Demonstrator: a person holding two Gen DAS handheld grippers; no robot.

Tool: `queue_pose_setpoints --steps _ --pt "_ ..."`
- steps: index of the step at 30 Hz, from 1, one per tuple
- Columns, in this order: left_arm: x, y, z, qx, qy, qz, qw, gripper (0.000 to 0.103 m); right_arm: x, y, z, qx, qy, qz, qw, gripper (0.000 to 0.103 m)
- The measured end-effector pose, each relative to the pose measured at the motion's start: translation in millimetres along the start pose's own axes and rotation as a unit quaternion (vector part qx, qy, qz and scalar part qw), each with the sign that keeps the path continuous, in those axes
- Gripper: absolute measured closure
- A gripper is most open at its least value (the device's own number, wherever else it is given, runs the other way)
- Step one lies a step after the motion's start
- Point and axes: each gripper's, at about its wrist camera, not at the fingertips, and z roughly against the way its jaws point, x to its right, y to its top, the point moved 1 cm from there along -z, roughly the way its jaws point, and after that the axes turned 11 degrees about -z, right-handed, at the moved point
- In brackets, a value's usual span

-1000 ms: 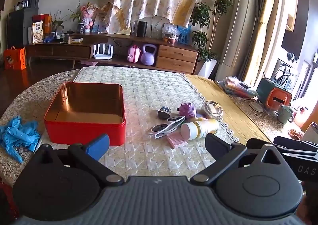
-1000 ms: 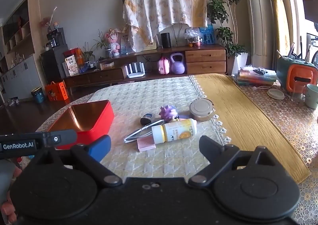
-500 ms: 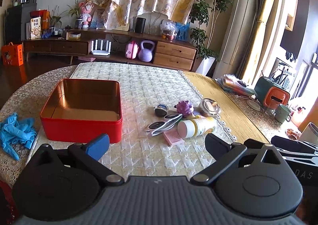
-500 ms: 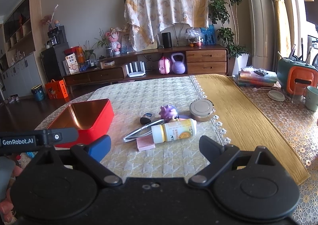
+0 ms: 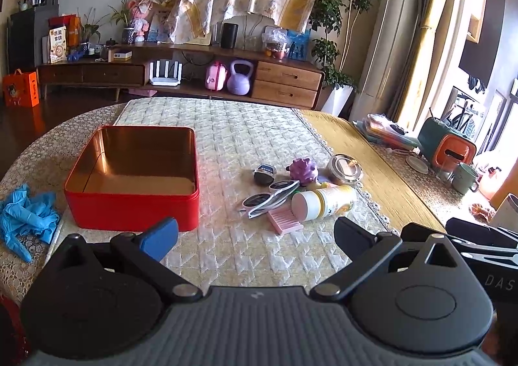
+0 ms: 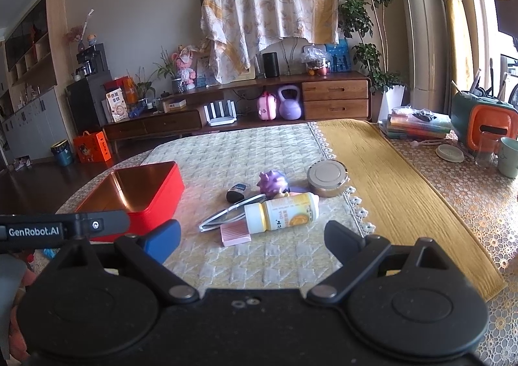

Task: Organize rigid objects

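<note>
Red tin (image 5: 129, 204) on mat (image 5: 226, 139), nothing inside. Bottle (image 5: 323, 202) lying down right of tin, long side pointing left-right, beside sunglasses (image 5: 270, 196). Left gripper (image 5: 255, 235) and right gripper (image 6: 252, 236) both wide apart, holding nothing.

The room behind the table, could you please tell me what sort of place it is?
Most likely a home living room: a low wooden sideboard against the wall, a potted plant, and a purple kettlebell on its lower shelf.
</note>
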Motion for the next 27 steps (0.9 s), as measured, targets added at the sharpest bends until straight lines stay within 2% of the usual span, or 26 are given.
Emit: queue_pose_setpoints --steps 15,27 --pt "3.4 6.9 -15.1 -0.003 0.003 -0.017 0.9998 0.000 10.0 1.2 -10.3 -0.010 0.005 0.005 1.000 0.007" --pt "-1.1 17.8 -81.5 -0.019 0.004 -0.041 0.9990 0.000 31.6 14.5 -60.4 -0.036 -0.010 0.046 0.998 0.007"
